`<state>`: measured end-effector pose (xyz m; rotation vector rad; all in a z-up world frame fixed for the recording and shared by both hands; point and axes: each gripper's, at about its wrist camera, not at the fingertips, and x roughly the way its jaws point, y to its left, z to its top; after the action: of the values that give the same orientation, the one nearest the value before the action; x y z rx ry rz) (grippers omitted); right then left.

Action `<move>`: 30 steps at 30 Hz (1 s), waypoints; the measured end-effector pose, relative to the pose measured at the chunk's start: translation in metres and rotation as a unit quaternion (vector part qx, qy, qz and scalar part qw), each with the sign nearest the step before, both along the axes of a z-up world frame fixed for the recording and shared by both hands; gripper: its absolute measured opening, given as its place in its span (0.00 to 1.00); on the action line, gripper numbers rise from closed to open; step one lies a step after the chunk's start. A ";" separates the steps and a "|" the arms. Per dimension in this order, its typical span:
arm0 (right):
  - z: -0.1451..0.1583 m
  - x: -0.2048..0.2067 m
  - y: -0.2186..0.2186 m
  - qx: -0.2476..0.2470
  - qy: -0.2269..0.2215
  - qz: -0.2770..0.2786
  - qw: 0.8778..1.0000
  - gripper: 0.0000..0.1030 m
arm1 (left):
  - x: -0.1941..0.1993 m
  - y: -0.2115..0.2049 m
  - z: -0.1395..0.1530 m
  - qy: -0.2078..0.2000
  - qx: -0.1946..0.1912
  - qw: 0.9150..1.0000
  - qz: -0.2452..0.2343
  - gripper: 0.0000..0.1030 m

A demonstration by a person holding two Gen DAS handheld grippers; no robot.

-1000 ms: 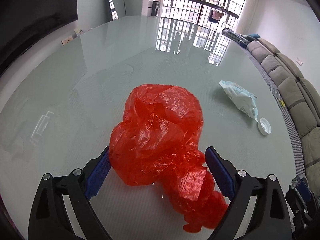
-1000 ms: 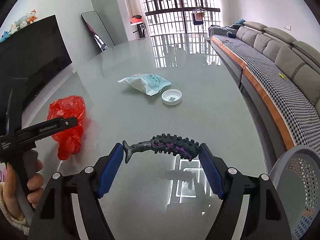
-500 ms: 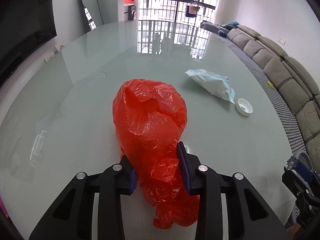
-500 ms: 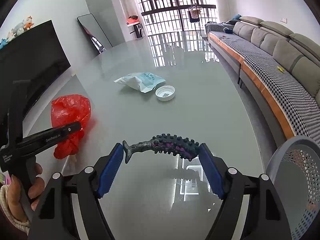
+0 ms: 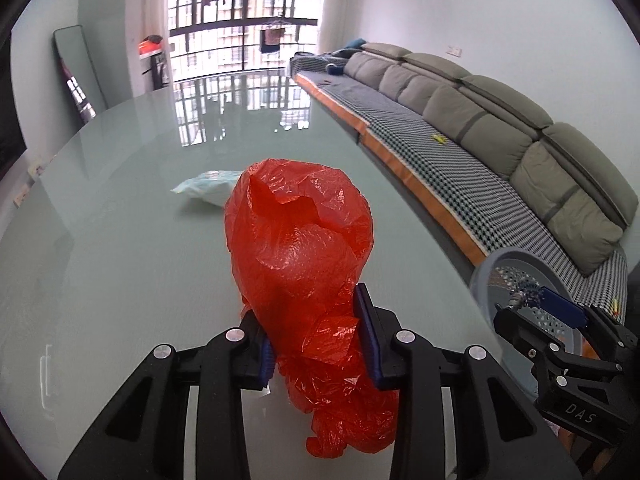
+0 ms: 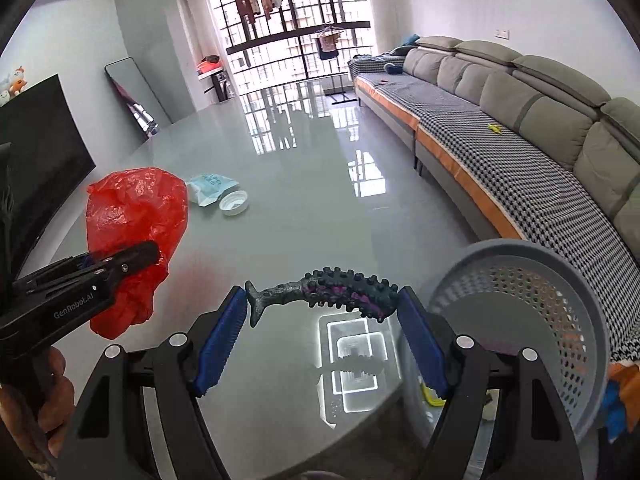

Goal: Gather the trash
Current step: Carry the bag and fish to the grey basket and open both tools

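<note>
Now clenched on the crumpled red plastic bag (image 5: 298, 248): left gripper (image 5: 318, 344), blue pads pressing the bag's lower neck from both sides after just closing, bag puffed up above the glass table (image 5: 120, 264) and trailing below the fingers. Gripped end to end between the pads of the right gripper (image 6: 322, 312): a dark spiky fish-shaped toy (image 6: 328, 290), held level over the table's near edge. Just off that edge, to the right: a grey perforated basket (image 6: 520, 300). Farther along the table, beyond the bag: a pale blue-white packet (image 6: 210, 188) touching a white lid (image 6: 234, 203). Beside the table's right side: a long grey sofa (image 6: 520, 112).
</note>
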<state>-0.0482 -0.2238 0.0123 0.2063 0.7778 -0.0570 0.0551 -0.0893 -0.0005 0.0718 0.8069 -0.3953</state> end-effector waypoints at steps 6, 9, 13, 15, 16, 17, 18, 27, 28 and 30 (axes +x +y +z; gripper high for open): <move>0.002 -0.034 -0.055 -0.016 -0.001 -0.070 0.997 0.72 | -0.021 -0.070 -0.003 0.000 -0.002 0.997 -0.083 0.33; -0.003 -0.049 -0.081 -0.019 0.003 -0.104 0.994 0.72 | -0.035 -0.103 -0.006 0.001 -0.001 0.992 -0.123 0.33; -0.012 -0.066 -0.110 -0.023 0.009 -0.144 0.989 0.72 | -0.051 -0.143 -0.011 0.004 0.005 0.985 -0.173 0.33; -0.018 -0.074 -0.124 -0.020 0.014 -0.163 0.986 0.72 | -0.057 -0.160 -0.016 0.006 0.010 0.981 -0.195 0.33; -0.022 -0.078 -0.133 -0.017 0.018 -0.172 0.985 0.72 | -0.060 -0.169 -0.019 0.009 0.013 0.979 -0.204 0.33; -0.024 -0.079 -0.139 -0.013 0.021 -0.178 0.984 0.72 | -0.061 -0.177 -0.022 0.011 0.016 0.977 -0.211 0.34; -0.028 -0.081 -0.145 -0.009 0.024 -0.184 0.983 0.72 | -0.061 -0.183 -0.025 0.014 0.018 0.976 -0.217 0.35; -0.051 -0.091 -0.171 0.010 0.032 -0.198 0.980 0.73 | -0.055 -0.212 -0.039 0.038 0.022 0.974 -0.224 0.56; -0.052 -0.091 -0.173 0.012 0.031 -0.197 0.980 0.73 | -0.057 -0.212 -0.038 0.033 0.022 0.974 -0.222 0.67; -0.051 -0.091 -0.174 0.013 0.029 -0.200 0.979 0.74 | -0.060 -0.214 -0.036 0.023 0.023 0.974 -0.222 0.72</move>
<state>-0.1397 -0.3983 -0.0388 0.3856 0.7859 -0.4344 -0.0045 -0.3028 -0.0365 0.2901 0.8440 -0.8038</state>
